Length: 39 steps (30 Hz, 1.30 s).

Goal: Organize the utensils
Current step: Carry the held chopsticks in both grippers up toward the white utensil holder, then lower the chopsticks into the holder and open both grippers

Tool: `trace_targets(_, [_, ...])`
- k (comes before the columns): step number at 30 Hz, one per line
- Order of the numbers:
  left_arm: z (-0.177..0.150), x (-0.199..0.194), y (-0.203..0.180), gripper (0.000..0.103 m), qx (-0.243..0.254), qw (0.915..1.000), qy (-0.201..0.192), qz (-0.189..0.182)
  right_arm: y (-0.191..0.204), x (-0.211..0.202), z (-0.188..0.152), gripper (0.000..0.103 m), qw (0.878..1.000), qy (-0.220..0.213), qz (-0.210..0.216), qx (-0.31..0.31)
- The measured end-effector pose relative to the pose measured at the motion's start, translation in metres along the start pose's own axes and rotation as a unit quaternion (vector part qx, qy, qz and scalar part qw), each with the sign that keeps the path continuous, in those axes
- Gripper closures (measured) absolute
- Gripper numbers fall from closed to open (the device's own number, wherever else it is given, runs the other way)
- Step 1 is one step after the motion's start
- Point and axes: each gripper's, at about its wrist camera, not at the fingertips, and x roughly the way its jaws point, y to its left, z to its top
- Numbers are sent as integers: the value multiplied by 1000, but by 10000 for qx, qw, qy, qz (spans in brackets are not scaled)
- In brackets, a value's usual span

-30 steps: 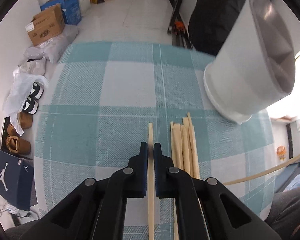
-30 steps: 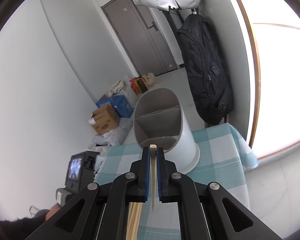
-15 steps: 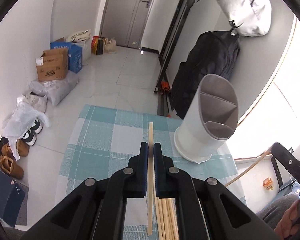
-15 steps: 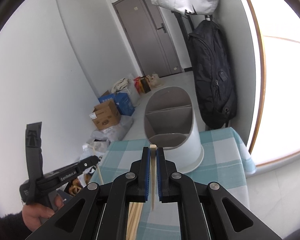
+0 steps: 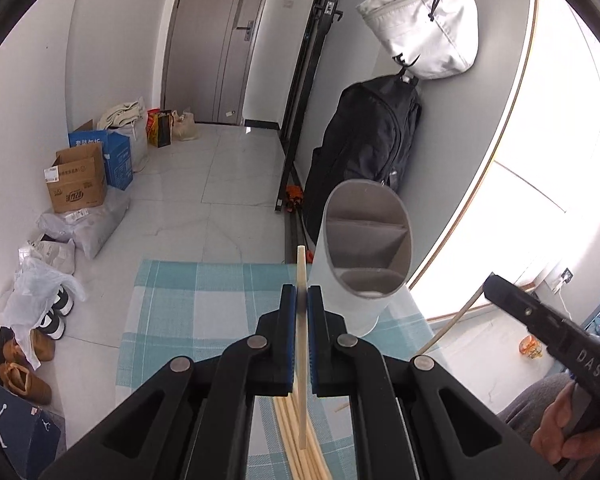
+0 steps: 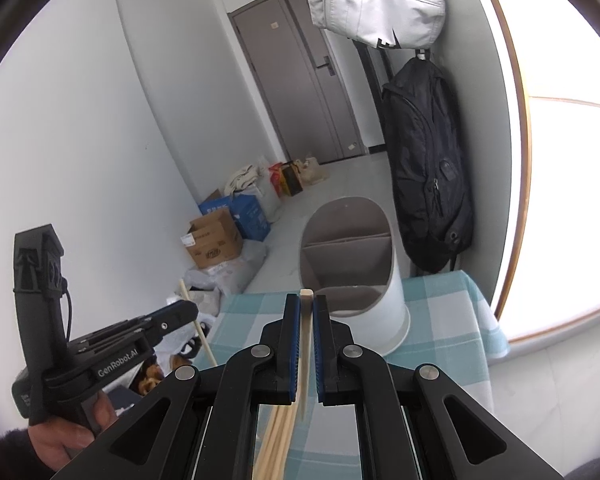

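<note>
A single chopstick point(image 5: 301, 344) is clenched between the blue pads of the left tongs point(image 5: 301, 312) and is held upright, its top end just left of the white utensil holder point(image 5: 364, 264). A second chopstick point(image 6: 306, 344) is gripped in the same manner by the right tongs point(image 6: 306, 312), its tip close before the holder's lower rim as seen from the right wrist. Both sticks are lifted clear of the table point(image 5: 172, 304), while the remaining chopsticks point(image 5: 300, 456) are left in a bundle near the table's near edge, below the tongs.

The step in hand is judged to be the carrying of the two held sticks to the holder, none being seen inside it yet. The holder, divided into compartments by inner walls, is stood toward the far right corner of the table. For the next move, each stick would have to be brought over the open mouth, kept near vertical, lowered into one compartment and only then released; the rim could be struck if the tip is carried too low.

The table is covered by a teal and white checked cloth point(image 6: 452, 320). Beyond it a grey tiled floor, a cardboard box point(image 5: 76, 184), a dark door point(image 6: 300, 72), a black backpack point(image 6: 424, 168) and a white bag point(image 6: 372, 4) hung on the wall are seen.
</note>
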Motion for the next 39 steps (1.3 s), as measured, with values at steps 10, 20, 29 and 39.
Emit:
trace_targets(10, [63,-15,-18,102,-117,9986,-445,-250,-1,-22,63,98,9996,-205,176,-33])
trace_targets(20, [136,0,-43,102,87,9944,-969,-405,-4,-18,145,97,9991,-352,43,-216])
trace_targets(29, [152,52,-41,102,291,9945,-935,-372,-27,12,176,97,9980,-602,-79,-175])
trace_targets(39, [121,92,-21,102,229,9940,-798,-718,-49,63,164,97,9978,-519,-174,-378])
